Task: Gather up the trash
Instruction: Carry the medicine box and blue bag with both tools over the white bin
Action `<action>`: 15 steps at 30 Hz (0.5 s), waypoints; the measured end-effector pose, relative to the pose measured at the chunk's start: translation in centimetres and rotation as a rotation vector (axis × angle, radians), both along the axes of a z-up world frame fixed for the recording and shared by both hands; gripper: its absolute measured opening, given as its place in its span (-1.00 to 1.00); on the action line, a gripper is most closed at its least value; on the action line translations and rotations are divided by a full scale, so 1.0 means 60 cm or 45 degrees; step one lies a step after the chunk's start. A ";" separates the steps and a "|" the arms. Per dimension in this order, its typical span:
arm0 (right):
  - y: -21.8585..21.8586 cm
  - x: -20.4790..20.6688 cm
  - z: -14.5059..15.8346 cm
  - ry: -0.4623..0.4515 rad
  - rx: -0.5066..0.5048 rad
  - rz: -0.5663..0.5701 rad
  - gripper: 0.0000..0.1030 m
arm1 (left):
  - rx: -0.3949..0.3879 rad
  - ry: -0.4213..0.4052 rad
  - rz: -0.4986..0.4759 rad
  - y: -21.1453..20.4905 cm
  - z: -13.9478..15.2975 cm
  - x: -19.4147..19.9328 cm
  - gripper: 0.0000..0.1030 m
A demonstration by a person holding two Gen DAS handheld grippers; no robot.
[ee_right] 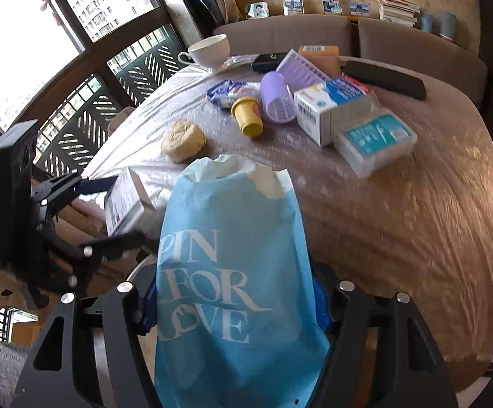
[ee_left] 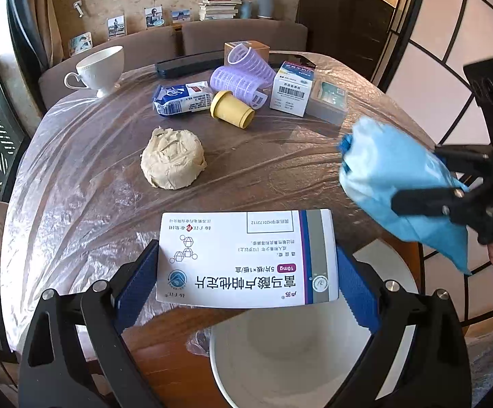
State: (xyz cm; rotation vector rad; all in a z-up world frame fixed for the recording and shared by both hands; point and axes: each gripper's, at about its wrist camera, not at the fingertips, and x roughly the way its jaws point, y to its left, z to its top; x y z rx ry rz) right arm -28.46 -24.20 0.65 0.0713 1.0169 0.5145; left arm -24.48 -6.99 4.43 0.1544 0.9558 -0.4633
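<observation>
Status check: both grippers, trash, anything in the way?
Left gripper shut on white medicine box, above white bin. Right gripper shut on blue paper bag. Crumpled paper wad still on table. Nothing in the way.

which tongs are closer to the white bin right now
Left. The left tongs, holding the white medicine box, hang right above the white bin. The right tongs, gripping the blue bag, are off to its side.
</observation>
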 end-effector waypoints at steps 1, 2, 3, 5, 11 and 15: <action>-0.002 -0.010 -0.001 0.006 -0.002 0.000 0.28 | 0.001 -0.002 -0.003 0.000 0.001 -0.004 0.88; -0.003 -0.016 -0.001 0.011 -0.004 0.001 0.28 | 0.003 -0.003 -0.011 -0.001 0.003 -0.009 0.88; -0.004 -0.025 -0.002 0.018 -0.004 0.005 0.28 | 0.007 -0.004 -0.017 -0.003 0.004 -0.012 0.88; -0.004 -0.038 -0.003 0.026 -0.005 0.009 0.28 | 0.017 -0.007 -0.031 -0.006 0.004 -0.021 0.88; -0.001 -0.068 -0.007 0.053 -0.010 0.031 0.28 | 0.041 -0.001 -0.076 -0.017 0.000 -0.046 0.88; 0.000 -0.085 -0.012 0.071 -0.017 0.048 0.28 | 0.046 0.004 -0.088 -0.022 -0.003 -0.058 0.88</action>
